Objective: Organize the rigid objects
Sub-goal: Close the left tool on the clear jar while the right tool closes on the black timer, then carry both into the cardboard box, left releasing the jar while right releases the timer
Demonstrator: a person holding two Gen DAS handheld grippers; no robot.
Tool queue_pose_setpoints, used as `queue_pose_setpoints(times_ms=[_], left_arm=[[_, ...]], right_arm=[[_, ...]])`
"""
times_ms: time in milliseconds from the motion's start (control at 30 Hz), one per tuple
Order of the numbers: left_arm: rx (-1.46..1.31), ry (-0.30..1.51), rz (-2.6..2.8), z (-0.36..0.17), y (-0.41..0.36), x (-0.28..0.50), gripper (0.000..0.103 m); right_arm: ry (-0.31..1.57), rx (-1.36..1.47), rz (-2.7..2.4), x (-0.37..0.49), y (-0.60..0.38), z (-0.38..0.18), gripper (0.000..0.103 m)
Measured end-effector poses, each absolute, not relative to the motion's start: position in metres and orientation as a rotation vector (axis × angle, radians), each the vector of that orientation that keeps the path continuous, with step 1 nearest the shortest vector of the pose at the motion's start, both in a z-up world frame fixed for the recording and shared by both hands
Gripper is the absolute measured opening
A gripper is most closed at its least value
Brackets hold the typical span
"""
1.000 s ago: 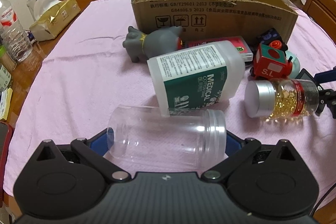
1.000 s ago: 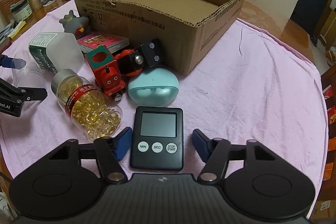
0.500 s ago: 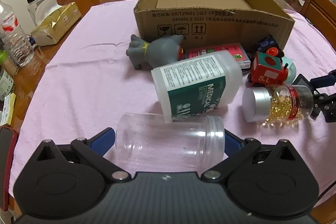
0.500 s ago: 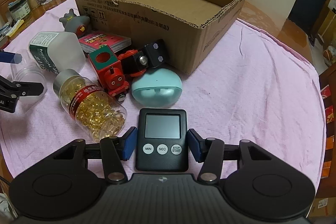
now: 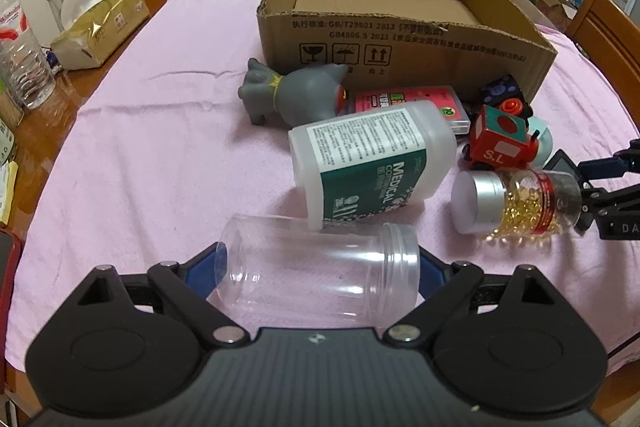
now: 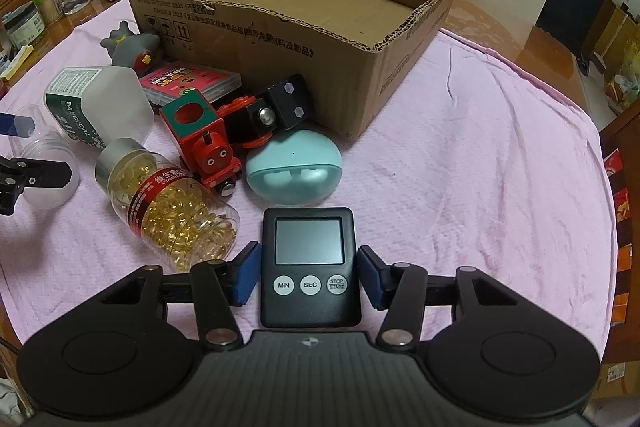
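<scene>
Spread wide under everything, the bench (image 5: 152, 147) in its pink cloth. Far across it, at twelve o'clock in both wrist views, the cardboard box (image 5: 400, 51), open-topped, nothing visible inside, and probably the drop-off. Risk there of clipping the tall near wall with a load carried too low.

Next in size, the white medical bottle (image 5: 372, 167), on its side at one o'clock in the left view, touching the clear jar (image 5: 320, 267). Likely to roll or get dragged along on a crooked lift.

Lying crosswise at six o'clock in the left gripper (image 5: 318, 269), that jar. Jaws closing on it lengthwise, blue pads right at base and mouth, firm press not yet evident. Slick plastic held end to end, so apt to pivot or squirt out under an off-centre squeeze.

At nine o'clock of the right gripper (image 6: 308, 277), the capsule bottle (image 6: 172, 203), just beside the left pad. Easily nudged into rolling.

Smallest, the black timer (image 6: 308, 267), flat at six o'clock, clamped across its sides by nearly shut jaws. Thin edges and a shallow hold, so prone to tilting out on the lift.
</scene>
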State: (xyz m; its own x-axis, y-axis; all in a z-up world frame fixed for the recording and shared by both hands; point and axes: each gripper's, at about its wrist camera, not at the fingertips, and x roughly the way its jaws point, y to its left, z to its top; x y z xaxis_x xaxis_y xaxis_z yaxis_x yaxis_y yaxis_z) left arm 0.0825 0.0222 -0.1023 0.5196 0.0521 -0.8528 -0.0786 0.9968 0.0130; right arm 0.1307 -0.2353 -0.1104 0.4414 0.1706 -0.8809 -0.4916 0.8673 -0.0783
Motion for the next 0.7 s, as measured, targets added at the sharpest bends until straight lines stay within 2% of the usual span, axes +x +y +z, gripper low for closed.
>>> queue_pose_setpoints(times_ms=[700], left_arm=[[0.072,1.039,-0.005,-0.069,0.026,0.087,0.093]], right_arm=[[1.034,-0.337,0.411,0.130,-0.243,-0.088,0.057]])
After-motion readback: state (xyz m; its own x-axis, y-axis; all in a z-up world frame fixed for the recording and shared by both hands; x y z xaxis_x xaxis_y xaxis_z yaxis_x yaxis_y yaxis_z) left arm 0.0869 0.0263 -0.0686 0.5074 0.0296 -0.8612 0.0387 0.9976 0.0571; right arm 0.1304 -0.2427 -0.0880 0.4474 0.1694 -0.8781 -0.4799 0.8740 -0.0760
